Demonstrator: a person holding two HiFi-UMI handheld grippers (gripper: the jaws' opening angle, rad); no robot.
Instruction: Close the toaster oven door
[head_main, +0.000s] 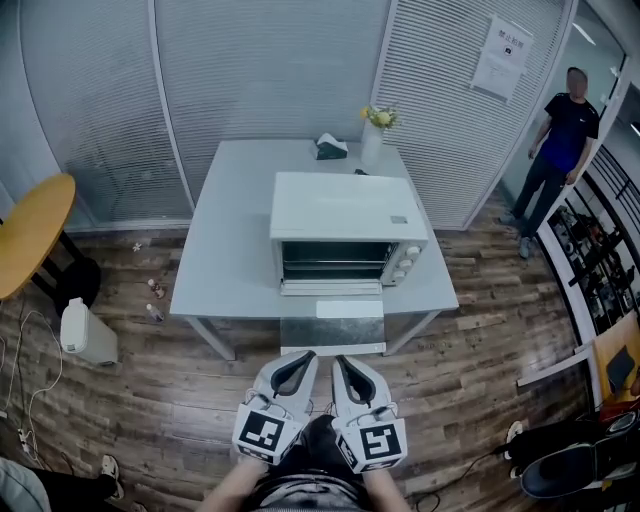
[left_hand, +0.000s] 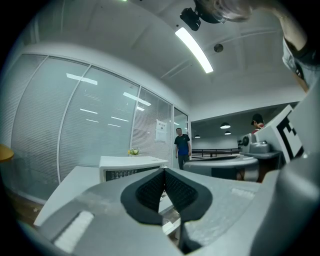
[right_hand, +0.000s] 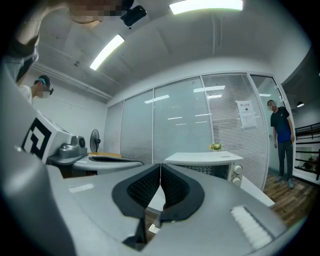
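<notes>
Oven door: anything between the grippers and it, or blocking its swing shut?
Nothing visible does. The oven door lies open, jutting past the table edge, right ahead of the left gripper and right gripper, both shut and empty. Its swing looks clear.

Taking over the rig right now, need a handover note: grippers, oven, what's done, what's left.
Left gripper: shut, empty, short of the table.
Right gripper: shut, empty, close beside the left one.
White box-shaped toaster oven: sits on the pale grey table, front facing the grippers.
Its glass door: open, folded down flat, reaching out past the table's near edge toward the grippers.
Done: nothing on the door. Neither gripper touches it.
Left: probably bring a gripper under the door's front edge, swing it up and press it shut.
</notes>
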